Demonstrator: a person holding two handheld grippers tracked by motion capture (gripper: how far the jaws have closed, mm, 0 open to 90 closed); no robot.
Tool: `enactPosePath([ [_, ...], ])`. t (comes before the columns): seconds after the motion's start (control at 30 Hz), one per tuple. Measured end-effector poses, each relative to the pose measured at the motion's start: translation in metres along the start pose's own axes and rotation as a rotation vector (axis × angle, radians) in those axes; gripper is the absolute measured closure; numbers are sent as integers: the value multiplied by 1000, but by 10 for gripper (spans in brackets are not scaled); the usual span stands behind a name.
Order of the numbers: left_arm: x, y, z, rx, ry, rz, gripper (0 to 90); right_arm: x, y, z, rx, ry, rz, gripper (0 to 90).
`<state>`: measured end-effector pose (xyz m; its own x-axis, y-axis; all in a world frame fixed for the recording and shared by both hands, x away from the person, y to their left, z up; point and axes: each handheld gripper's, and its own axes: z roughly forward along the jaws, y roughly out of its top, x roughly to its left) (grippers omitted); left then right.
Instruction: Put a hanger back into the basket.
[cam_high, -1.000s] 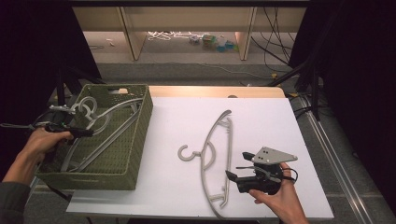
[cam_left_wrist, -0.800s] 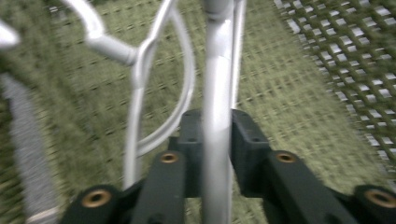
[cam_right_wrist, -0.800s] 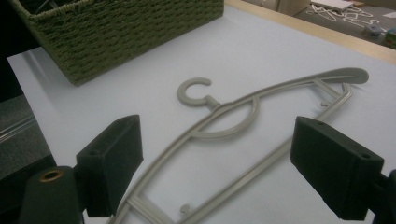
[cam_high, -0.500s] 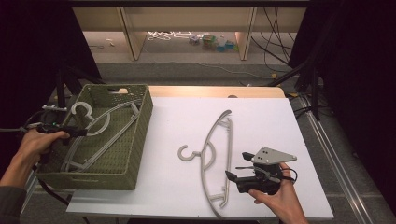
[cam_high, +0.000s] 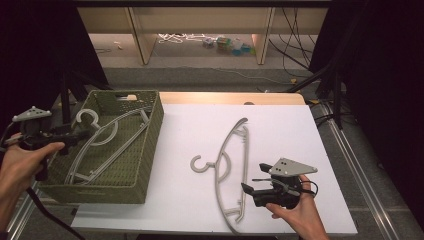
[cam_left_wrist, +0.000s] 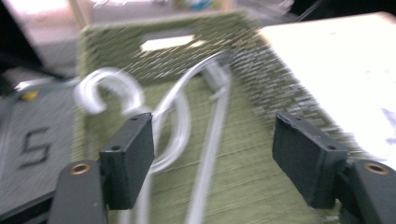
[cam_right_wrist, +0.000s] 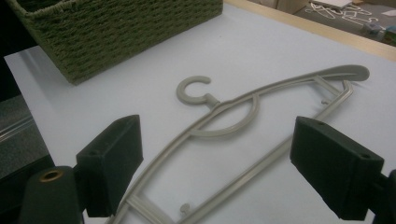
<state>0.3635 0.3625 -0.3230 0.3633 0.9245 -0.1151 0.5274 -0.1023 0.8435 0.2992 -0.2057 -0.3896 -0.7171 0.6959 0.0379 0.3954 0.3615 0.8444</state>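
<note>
- Right gripper (cam_high: 249, 188) near the front edge of the white worktop (cam_high: 280, 125): fingers apart, nothing between them.
- Grey plastic coat hanger (cam_right_wrist: 252, 116) lies flat on the worktop just ahead of those fingers, hook toward the basket.
- Left gripper (cam_high: 82, 135) over the left rim of the green woven basket (cam_high: 150, 145): fingers have just been opening, now wide apart, empty.
- White plastic coat hanger (cam_left_wrist: 173, 121) lies in the basket, ahead of and below those fingers, not touching them.

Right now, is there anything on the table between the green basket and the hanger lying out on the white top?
No. In the high view, only bare white tabletop lies between the green basket and the hanger.
</note>
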Motion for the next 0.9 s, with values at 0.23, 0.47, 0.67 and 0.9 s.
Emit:
enactPosePath([
  [0.23,-57,-4,-1,-53,-141,77,194,2,-2,3,10,5,-5,177],
  [0.47,-112,-18,6,-74,-252,154,179,3,-2,6,20,8,-4,175],
  [0.67,-135,-32,18,-91,-307,168,184,3,-3,6,26,12,6,174],
  [0.9,-153,-50,24,-114,-370,156,194,3,-3,7,24,15,5,174],
])
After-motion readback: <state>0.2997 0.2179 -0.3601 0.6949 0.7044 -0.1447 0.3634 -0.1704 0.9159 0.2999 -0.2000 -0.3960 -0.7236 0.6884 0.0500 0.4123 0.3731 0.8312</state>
